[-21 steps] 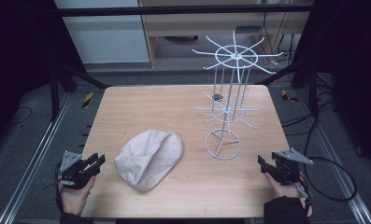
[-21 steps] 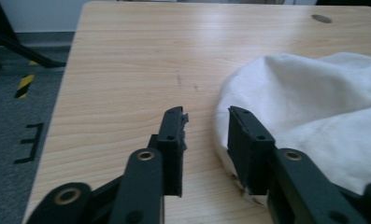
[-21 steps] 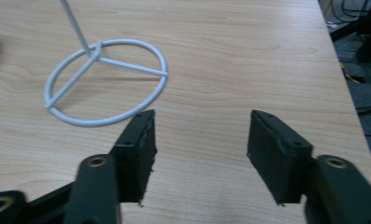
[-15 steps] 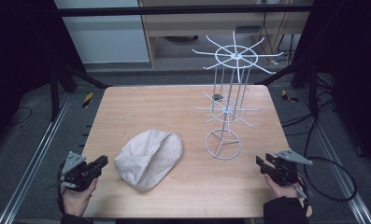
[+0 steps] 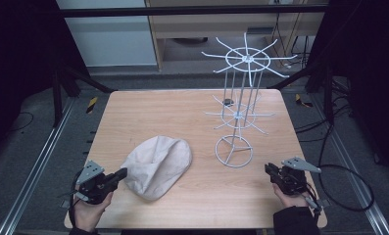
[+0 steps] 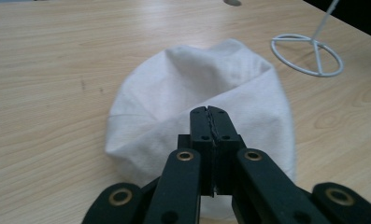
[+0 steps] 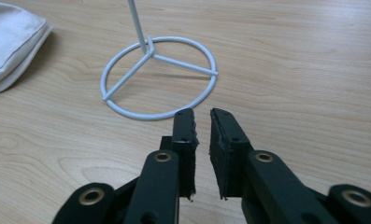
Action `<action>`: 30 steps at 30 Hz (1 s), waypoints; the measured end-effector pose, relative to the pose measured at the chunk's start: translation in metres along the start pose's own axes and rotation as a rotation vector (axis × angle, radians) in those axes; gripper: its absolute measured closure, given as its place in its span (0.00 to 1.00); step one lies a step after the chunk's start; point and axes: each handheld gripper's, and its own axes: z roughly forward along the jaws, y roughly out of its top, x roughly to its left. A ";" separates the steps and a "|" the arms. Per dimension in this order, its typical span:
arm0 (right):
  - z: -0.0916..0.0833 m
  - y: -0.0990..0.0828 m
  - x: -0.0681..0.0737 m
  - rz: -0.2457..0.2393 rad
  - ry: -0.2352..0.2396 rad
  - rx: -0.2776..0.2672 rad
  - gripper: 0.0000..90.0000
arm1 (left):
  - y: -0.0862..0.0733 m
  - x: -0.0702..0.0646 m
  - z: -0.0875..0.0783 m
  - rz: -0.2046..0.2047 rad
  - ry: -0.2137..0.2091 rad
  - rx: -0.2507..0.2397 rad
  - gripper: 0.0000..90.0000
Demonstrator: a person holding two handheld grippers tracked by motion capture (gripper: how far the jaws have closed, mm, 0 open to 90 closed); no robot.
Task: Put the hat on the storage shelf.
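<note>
Pale wood is stretching out under both tools. I'm keeping the left gripper (image 5: 119, 174) clenched on nothing, its pads meeting just over the near-left edge of the white cap (image 5: 158, 165), which is lying flat at the table's front centre-left, long axis slanting from near-left up toward the wire stand (image 5: 234, 151). I'm holding the right gripper (image 7: 202, 123) slightly parted and empty (facing the stand's ring base, well apart from the cap). Left hand is nearer, so I'm judging the pickup falls to it.
</note>
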 end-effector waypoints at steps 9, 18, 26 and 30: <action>0.002 0.000 0.003 -0.010 0.027 0.011 0.98 | 0.005 -0.021 0.007 0.051 -0.054 0.023 0.99; 0.002 0.000 0.001 -0.011 0.031 0.016 1.00 | 0.005 -0.042 0.016 0.103 -0.098 0.057 0.99; 0.003 -0.001 0.001 -0.011 0.034 0.021 1.00 | 0.001 -0.058 0.028 0.149 -0.107 0.122 0.99; 0.003 -0.001 0.000 -0.010 0.034 0.022 1.00 | -0.002 -0.061 0.032 0.162 -0.102 0.151 0.99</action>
